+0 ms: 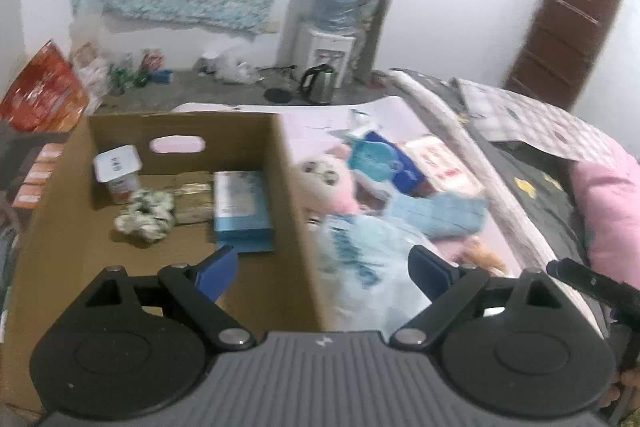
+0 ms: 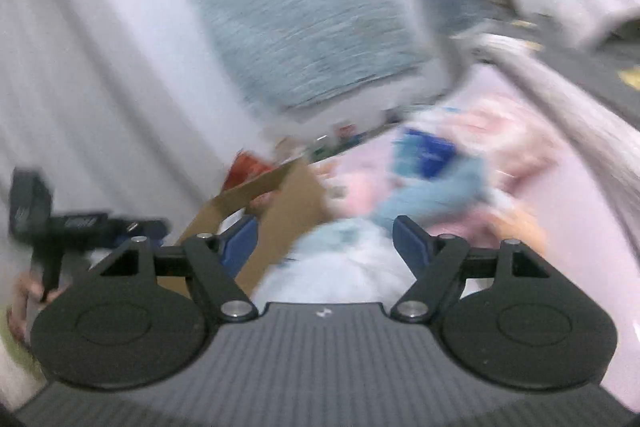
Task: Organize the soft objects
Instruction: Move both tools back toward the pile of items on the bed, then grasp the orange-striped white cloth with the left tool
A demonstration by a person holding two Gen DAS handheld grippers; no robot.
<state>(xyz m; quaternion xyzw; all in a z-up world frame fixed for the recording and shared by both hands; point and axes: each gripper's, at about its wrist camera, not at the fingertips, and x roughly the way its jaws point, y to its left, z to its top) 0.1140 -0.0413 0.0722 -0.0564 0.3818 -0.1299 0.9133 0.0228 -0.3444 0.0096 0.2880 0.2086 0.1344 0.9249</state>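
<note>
- Left gripper (image 1: 322,269): two blue finger pads (image 1: 218,273) are showing on black link arms, each arm pivoting on silver round-head pins.
- Two black round housings are sitting at lower left and lower right of the left wrist frame, each with a raised circular disc.
- A grey ribbed body is filling the bottom centre, carrying a small white mark near its top edge.
- Right gripper (image 2: 324,243): the same build is appearing, blue pads, black arms, silver pins, grey ribbed body, white mark.
- A second black handheld unit with pale lettering is showing at mid left of the right wrist frame; blurred.
</note>
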